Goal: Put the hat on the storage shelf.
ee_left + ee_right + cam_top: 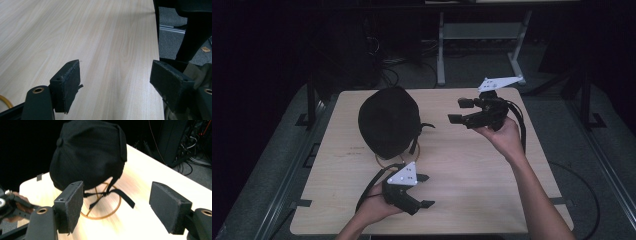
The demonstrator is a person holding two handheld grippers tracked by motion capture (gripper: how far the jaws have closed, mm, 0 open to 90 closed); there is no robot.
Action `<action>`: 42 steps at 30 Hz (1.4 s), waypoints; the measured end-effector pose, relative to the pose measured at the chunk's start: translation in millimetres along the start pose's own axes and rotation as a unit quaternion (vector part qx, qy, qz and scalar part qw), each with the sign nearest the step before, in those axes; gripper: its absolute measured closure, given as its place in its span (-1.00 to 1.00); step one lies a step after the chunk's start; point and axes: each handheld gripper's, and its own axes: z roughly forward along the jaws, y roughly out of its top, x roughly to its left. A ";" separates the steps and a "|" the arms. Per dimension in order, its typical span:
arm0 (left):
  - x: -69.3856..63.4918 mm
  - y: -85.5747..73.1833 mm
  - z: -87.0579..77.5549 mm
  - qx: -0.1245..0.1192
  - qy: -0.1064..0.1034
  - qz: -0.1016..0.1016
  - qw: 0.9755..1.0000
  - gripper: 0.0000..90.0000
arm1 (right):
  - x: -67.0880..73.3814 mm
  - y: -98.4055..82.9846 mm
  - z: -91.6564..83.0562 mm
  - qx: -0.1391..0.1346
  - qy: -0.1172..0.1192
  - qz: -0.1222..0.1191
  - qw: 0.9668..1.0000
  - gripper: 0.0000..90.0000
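Resting on a thin wire stand [101,216] near the middle of the wooden table [472,195], a black cap [388,121] is seen with its crown up and its back strap [122,197] hanging loose below the rim toward the right gripper's side. Nothing is held by either tool, so the work on the cap is judged to be at its very start, or between two holds. The right gripper [457,111] is raised above the table at the cap's right, its two black jaws pointed at the cap and spread wide with only air between them; in the right gripper view the cap and the dangling strap are framed between the pads [71,203], yet they lie well apart from them, and no contact is made. That view is slightly blurred at the table, which fits a hand in motion. The left gripper [427,191] is kept low near the front edge of the table, just in front of the stand's ring, and its jaws are likewise parted and empty, bare wood being seen between them in the left gripper view. What is left, as far as can be judged, is the whole handling itself: the cap or its strap has yet to be reached, closed upon and moved or adjusted. Whether the cap is meant to be lifted off the stand or settled onto it cannot be told.
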 end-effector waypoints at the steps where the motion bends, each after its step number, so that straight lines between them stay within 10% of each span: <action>1: 0.1 0.0 -0.1 0.001 0.000 0.001 1.000 -0.47 | -0.4 -1.8 -1.4 0.003 -0.002 0.000 1.000 -0.42; 42: 2.3 -2.1 -3.2 0.001 0.003 -0.006 1.000 -0.50 | -4.6 -98.3 -56.2 0.015 -0.035 0.051 0.998 -0.43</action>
